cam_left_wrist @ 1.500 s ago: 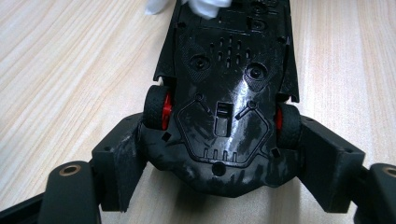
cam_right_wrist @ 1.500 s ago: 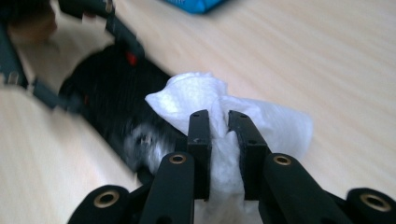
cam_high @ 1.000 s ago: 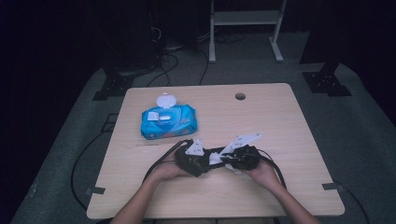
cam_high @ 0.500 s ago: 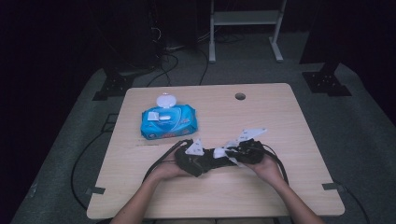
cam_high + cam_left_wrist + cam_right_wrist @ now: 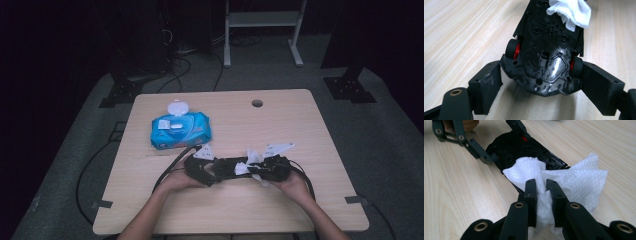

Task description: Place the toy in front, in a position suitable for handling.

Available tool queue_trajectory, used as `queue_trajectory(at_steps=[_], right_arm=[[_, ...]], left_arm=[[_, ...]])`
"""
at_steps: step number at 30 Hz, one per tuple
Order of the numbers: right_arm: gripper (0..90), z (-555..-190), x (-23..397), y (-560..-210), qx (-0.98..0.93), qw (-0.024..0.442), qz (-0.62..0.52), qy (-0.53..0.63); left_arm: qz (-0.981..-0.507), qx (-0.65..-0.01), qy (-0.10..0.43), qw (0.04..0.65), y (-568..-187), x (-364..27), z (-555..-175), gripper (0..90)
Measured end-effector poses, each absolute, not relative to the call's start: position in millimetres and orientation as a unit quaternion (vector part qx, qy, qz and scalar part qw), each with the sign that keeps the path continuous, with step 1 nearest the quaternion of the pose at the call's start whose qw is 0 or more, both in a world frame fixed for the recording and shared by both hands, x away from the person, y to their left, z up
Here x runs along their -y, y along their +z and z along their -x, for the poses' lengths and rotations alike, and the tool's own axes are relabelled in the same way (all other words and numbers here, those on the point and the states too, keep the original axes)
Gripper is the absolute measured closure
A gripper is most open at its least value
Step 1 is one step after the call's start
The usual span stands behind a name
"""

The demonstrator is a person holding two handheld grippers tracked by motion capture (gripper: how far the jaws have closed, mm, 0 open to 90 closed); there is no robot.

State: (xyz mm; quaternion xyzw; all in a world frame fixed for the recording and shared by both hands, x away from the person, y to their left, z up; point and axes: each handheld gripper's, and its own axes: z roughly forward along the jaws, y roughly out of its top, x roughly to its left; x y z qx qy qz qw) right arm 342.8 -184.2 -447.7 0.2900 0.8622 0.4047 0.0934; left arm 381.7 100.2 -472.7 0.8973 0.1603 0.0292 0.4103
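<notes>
Left gripper [image 5: 541,82] clamps the rear of a black toy car [image 5: 546,55] flipped underside-up, jaws pressed on either side by the red-hubbed wheels; car lies low on the wooden table [image 5: 300,125], near the front edge between both hands; right gripper [image 5: 541,187] pinched tight on a white wipe [image 5: 574,180], wipe touching the car's far end; blue wipes pack [image 5: 180,130], lid flipped open, sits behind at left, well apart from the right gripper.

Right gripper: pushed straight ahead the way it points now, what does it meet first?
The right gripper, shut on the white wipe, would likely press it into the upturned black toy car directly ahead; the wipe already appears to touch it, though depth is uncertain.
</notes>
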Motion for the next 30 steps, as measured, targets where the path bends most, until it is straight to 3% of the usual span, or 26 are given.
queue_trajectory(at_steps=[13,26,30], right_arm=[[78.6,-339.2,185.7,-449.6,-0.866,0.092,-0.264,0.414],[78.8,-340.2,188.4,-451.4,-0.871,0.083,-0.240,0.421],[78.9,-341.1,188.7,-451.4,-0.873,0.081,-0.232,0.421]], left_arm=[[-0.860,-0.233,-0.061,0.450,-474.7,-107.3,-393.5,19.7],[-0.832,-0.287,-0.120,0.460,-481.7,-107.6,-404.5,25.8],[-0.827,-0.298,-0.116,0.462,-482.7,-108.4,-405.1,32.9]])
